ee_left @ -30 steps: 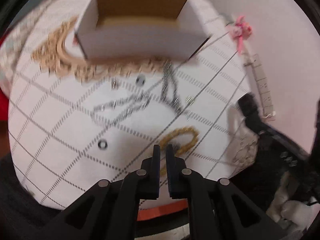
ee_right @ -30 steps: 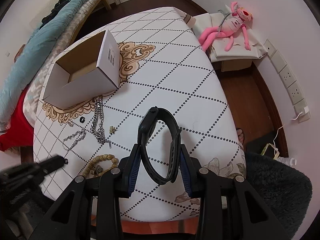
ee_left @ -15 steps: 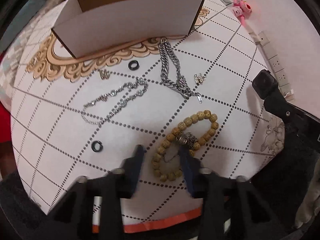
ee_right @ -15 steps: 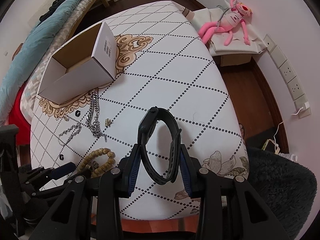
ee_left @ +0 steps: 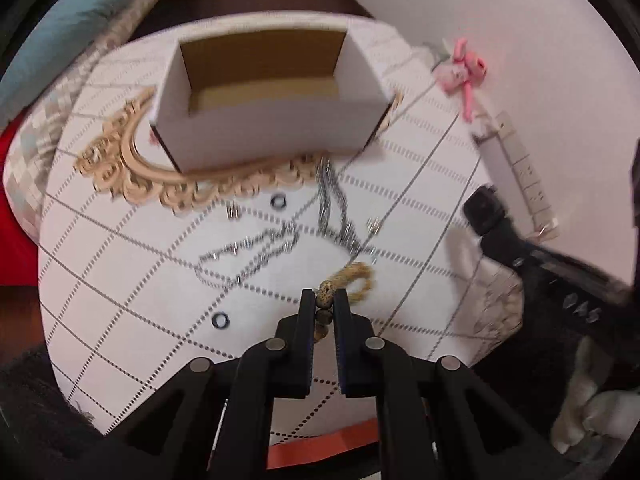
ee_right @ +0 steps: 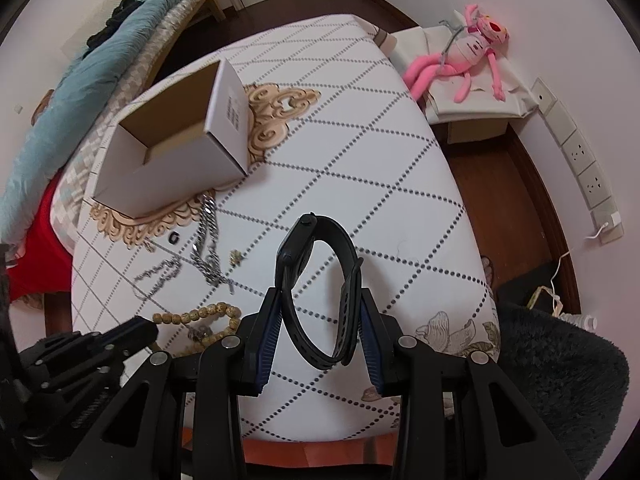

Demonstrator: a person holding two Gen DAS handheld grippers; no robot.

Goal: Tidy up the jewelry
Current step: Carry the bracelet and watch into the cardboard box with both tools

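My left gripper point(ee_left: 324, 300) is shut on a wooden bead bracelet point(ee_left: 325, 295); part of its loop trails to the right, low over the cloth. In the right wrist view the bracelet point(ee_right: 200, 316) shows beside the left gripper point(ee_right: 136, 330). My right gripper point(ee_right: 318, 300) is shut on a black smartwatch point(ee_right: 316, 276), held above the table. An open white cardboard box point(ee_left: 264, 100) stands at the far side, empty; it also shows in the right wrist view point(ee_right: 176, 152). A thick silver chain point(ee_left: 332, 204), a thin silver chain point(ee_left: 248, 252) and small black rings point(ee_left: 220, 320) lie between.
The round table point(ee_right: 380, 160) has a white cloth with dotted diamonds and tan scrollwork. A pink plush toy point(ee_right: 476, 52) lies on a low white box at the right wall, near wall sockets point(ee_right: 580, 156). A bed with a teal blanket point(ee_right: 100, 64) is at the left.
My left gripper has closed on the bead bracelet and pulled back and up with it. The right gripper still holds the watch, shifted slightly.
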